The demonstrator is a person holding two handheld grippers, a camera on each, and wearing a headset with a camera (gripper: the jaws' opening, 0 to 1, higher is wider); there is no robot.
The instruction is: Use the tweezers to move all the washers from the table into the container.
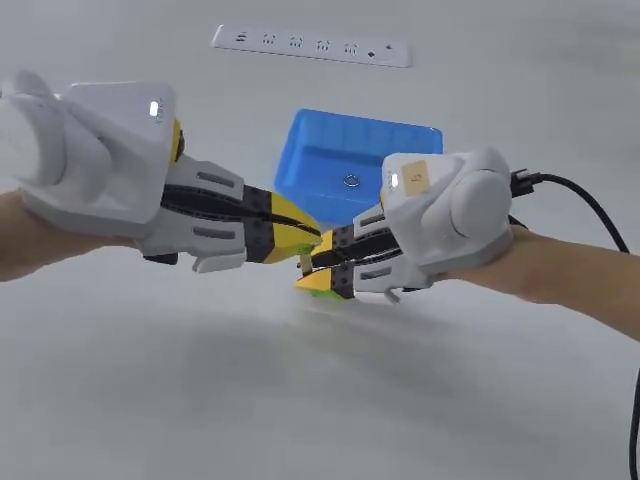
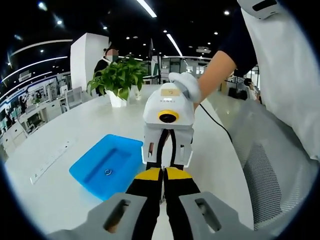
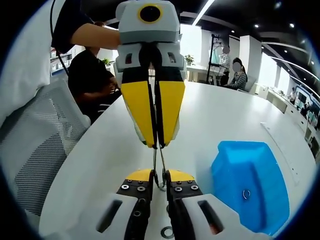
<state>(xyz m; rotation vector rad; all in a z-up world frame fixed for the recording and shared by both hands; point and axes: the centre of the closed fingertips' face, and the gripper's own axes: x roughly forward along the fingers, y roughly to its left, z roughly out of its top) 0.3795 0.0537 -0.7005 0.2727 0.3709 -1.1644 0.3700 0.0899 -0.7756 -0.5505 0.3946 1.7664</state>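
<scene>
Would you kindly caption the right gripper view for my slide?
Left gripper and right gripper meet at tweezers beside blue container holding one washer.

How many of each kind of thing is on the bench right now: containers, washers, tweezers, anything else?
Blue container: 1
Washers: 2, a stowed washer inside the container and a loose washer on the table
Tweezers: 1
Power strip: 1
Total: 5
</scene>
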